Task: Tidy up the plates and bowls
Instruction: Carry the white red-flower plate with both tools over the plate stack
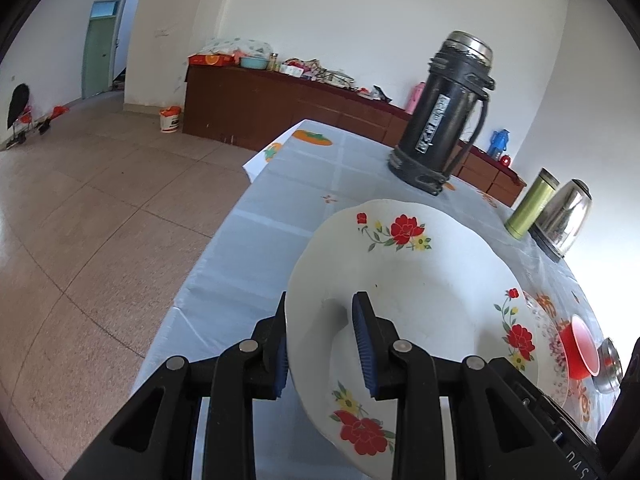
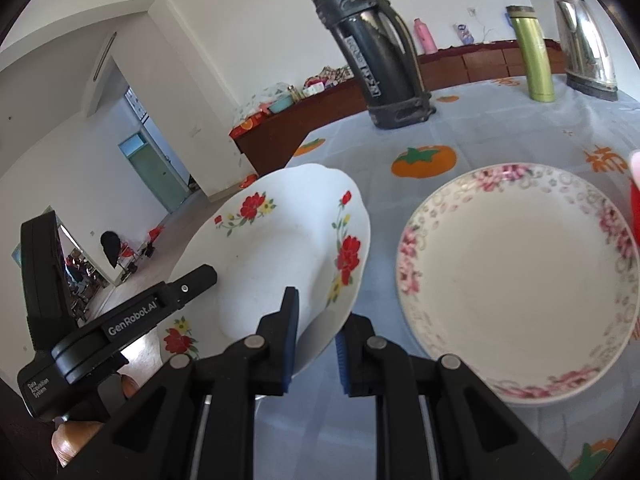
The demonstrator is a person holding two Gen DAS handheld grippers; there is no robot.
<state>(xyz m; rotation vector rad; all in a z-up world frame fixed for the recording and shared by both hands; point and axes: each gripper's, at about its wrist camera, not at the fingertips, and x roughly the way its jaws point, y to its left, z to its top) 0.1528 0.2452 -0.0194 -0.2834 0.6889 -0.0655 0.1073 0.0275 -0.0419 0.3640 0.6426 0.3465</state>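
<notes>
A white plate with red flowers (image 1: 404,300) is held tilted above the table; my left gripper (image 1: 324,344) is shut on its near rim. The same plate (image 2: 280,256) shows in the right wrist view, with the left gripper's black body (image 2: 120,320) at its left. My right gripper (image 2: 316,340) straddles the plate's lower right rim, one finger above and one below, with a gap showing at the pads. A second plate with a pink floral rim (image 2: 516,276) lies flat on the table to the right; it also shows in the left wrist view (image 1: 548,340). A red bowl (image 1: 582,348) sits beyond it.
A black thermos (image 1: 444,112) stands at the far side of the blue-clothed table (image 1: 280,216). A green flask (image 1: 532,204) and a steel kettle (image 1: 566,216) stand far right. A small steel bowl (image 1: 610,364) sits by the red bowl. The table's left edge drops to tiled floor.
</notes>
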